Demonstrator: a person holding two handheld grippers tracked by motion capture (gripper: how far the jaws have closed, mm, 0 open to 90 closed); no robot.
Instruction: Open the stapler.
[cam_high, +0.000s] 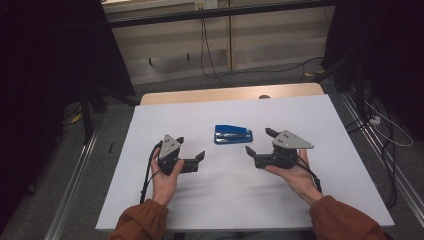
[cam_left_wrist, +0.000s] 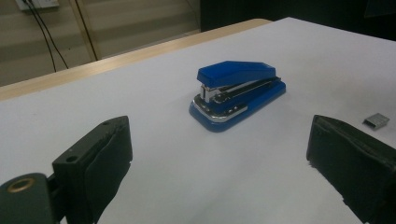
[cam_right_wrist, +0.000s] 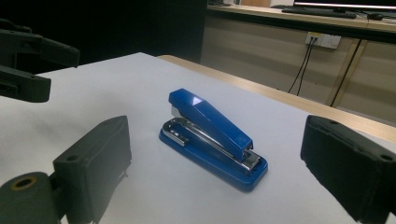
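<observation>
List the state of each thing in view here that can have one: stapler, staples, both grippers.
Blue stapler: closed, flat on its base on the white table, untouched.
Strip of staples: loose on the table, apart from the stapler.
Left gripper: open, fingers wide apart, nothing between them, short of the stapler.
Right gripper: open, fingers wide apart, holding nothing, aimed at the stapler.

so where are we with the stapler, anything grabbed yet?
Nothing is done yet: the blue stapler lies flat on the white table, untouched. In hand: the left tongs and right tongs sit either side of it, both open and pointed at it, with bare table between their jaws. A small strip of staples lies apart on the table. The approach, the grip and any loading all look still to come.
</observation>
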